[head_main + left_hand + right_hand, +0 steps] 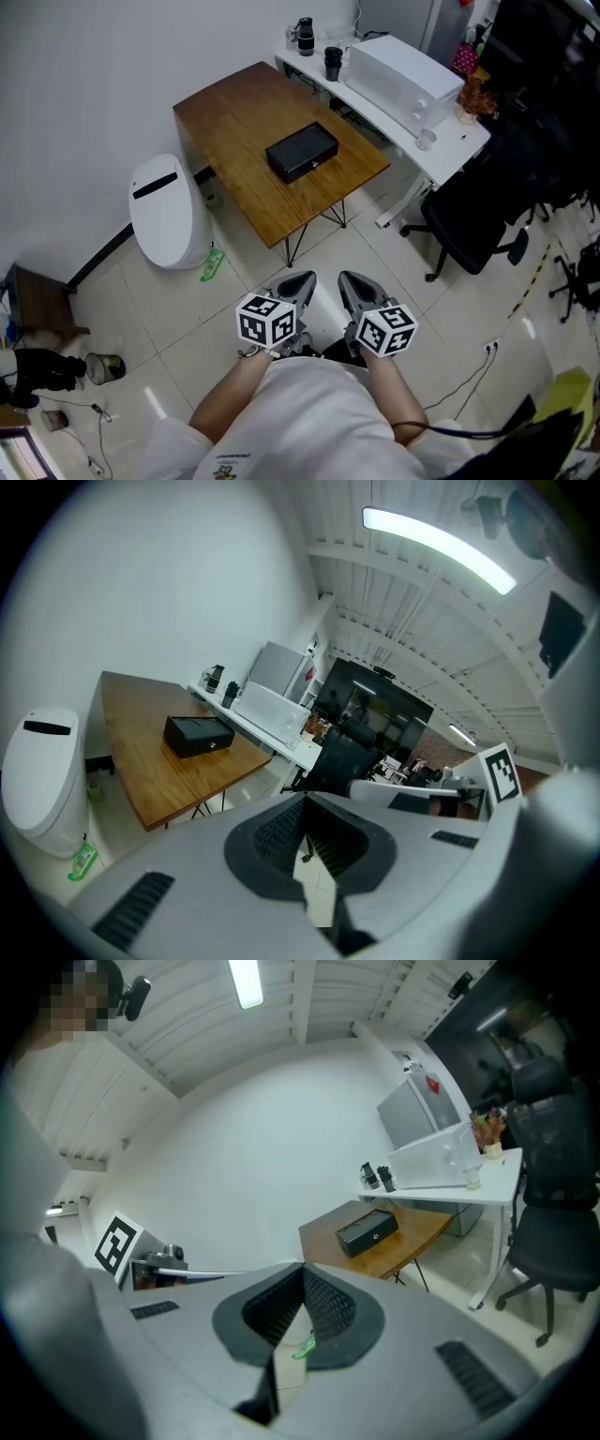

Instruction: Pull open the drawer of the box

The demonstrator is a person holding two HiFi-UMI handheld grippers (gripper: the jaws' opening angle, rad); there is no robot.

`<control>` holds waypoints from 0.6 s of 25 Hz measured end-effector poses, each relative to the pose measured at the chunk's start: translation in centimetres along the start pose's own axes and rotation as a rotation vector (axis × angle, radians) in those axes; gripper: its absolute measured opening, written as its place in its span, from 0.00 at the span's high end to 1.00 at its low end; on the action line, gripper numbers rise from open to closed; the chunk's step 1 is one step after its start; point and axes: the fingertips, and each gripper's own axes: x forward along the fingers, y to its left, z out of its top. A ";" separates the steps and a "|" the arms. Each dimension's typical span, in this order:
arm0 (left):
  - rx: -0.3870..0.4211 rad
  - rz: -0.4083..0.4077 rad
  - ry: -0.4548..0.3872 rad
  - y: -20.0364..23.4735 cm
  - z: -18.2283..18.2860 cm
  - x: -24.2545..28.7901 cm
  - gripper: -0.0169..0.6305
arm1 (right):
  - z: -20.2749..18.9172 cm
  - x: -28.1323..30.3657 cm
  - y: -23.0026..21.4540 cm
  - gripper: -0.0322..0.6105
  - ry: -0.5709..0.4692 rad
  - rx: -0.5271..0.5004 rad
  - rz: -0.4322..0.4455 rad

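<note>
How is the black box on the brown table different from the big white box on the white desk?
The black box is dark, while the white box is pale. The black box is smaller and flatter; the white box is longer and taller. The black box sits on the wooden table; the white box sits on the white desk. Both are rectangular and rest flat on a tabletop.
</note>
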 end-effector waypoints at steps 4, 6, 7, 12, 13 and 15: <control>0.006 0.002 0.010 1.8 1.2 1.1 0.97 | 0.6 2.4 -1.0 0.97 0.013 0.007 -0.007; 0.002 0.008 0.010 2.7 1.7 1.8 0.97 | 0.9 3.7 -1.9 0.97 0.025 0.009 -0.003; -0.003 0.012 0.011 3.1 1.9 2.2 0.97 | 1.0 4.4 -2.3 0.97 0.031 0.011 -0.001; -0.015 0.034 0.020 5.6 3.0 4.8 0.97 | 2.5 7.7 -4.5 0.97 0.041 0.007 0.012; -0.016 0.040 0.020 6.0 3.4 5.4 0.97 | 3.0 8.4 -4.9 0.97 0.043 0.002 0.019; -0.024 0.049 0.019 6.7 4.2 6.7 0.97 | 4.0 9.7 -5.8 0.97 0.049 -0.010 0.030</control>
